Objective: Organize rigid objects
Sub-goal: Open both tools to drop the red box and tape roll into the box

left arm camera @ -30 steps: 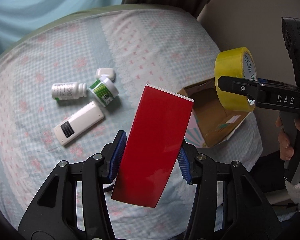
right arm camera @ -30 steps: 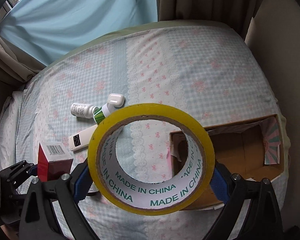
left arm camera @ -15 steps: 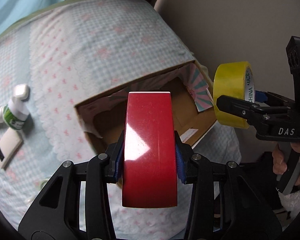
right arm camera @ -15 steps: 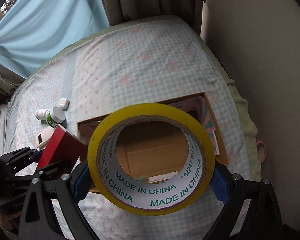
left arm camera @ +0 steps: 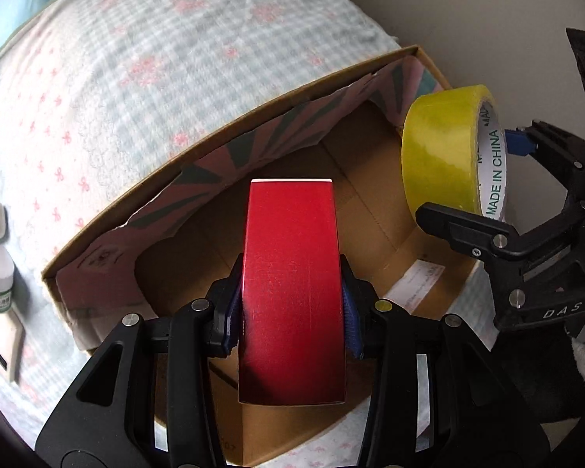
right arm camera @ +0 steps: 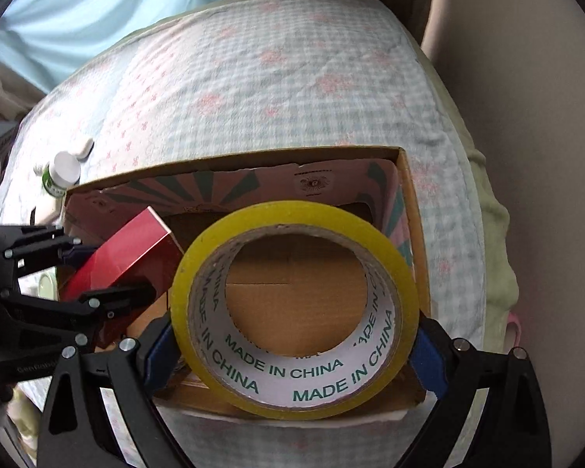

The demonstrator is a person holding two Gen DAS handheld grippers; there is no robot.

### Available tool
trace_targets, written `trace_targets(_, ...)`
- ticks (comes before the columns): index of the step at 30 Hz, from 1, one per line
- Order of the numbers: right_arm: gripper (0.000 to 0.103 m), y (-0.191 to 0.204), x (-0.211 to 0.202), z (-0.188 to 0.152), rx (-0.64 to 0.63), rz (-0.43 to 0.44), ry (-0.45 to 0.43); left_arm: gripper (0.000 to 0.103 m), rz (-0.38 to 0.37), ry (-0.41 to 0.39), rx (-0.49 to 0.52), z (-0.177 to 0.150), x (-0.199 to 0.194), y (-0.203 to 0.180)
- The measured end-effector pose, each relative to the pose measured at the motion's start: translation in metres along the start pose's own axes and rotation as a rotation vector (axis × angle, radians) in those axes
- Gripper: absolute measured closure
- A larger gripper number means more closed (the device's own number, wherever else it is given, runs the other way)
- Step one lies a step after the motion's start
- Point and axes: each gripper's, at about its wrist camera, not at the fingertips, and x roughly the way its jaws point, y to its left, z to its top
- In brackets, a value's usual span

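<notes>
My left gripper (left arm camera: 290, 312) is shut on a red box (left arm camera: 292, 273) and holds it over the open cardboard box (left arm camera: 222, 144). The red box also shows in the right wrist view (right arm camera: 124, 249), tilted over the cardboard box's left part. My right gripper (right arm camera: 292, 347) is shut on a yellow tape roll (right arm camera: 292, 308) marked MADE IN CHINA, held above the cardboard box (right arm camera: 413, 234). In the left wrist view the tape roll (left arm camera: 444, 156) hangs over the cardboard box's right end.
The cardboard box lies on a bed with a checked floral cover (right arm camera: 273, 78). A green-labelled bottle (right arm camera: 60, 173), a small white case (right arm camera: 84, 148) and a white remote (left arm camera: 6, 345) lie left of the box. A beige wall (right arm camera: 526, 117) is at the right.
Both grippers have moved right and closer to the cardboard box, from over the bed cover to above its opening. The bottles and remote have slid to the left edge of view.
</notes>
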Motion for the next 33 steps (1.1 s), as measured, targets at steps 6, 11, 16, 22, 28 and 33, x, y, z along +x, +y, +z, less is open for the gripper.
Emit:
trace_targets(6, 0.007, 0.008, 0.023, -0.002, -0.133, -0.001, 0.027, 0.065, 0.034, 0.035, 0.033, 0.003, 0.013, 0.000)
trace_targets(11, 0.000, 0.008, 0.026, -0.007, -0.175, -0.013, 0.019, 0.019, 0.146, 0.032, 0.079, 0.003, 0.009, -0.006)
trace_targets(16, 0.000, 0.003, 0.012, -0.014, -0.222, -0.034, -0.013, 0.000, 0.128, -0.016, 0.019, -0.008, -0.014, 0.009)
trace_targets(22, 0.000, -0.004, -0.003, -0.015, -0.122, -0.047, -0.019, 0.000, 0.161, -0.039, -0.005, -0.030, -0.037, 0.011)
trace_targets(28, 0.000, -0.003, -0.025, -0.016, -0.019, -0.019, -0.039, 0.000, 0.172, -0.069, -0.041, -0.050, -0.068, 0.007)
trace_targets(33, 0.000, 0.010, -0.049, -0.027, -0.013, -0.025, -0.064, 0.000, 0.190, -0.110, -0.066, -0.068, -0.101, 0.003)
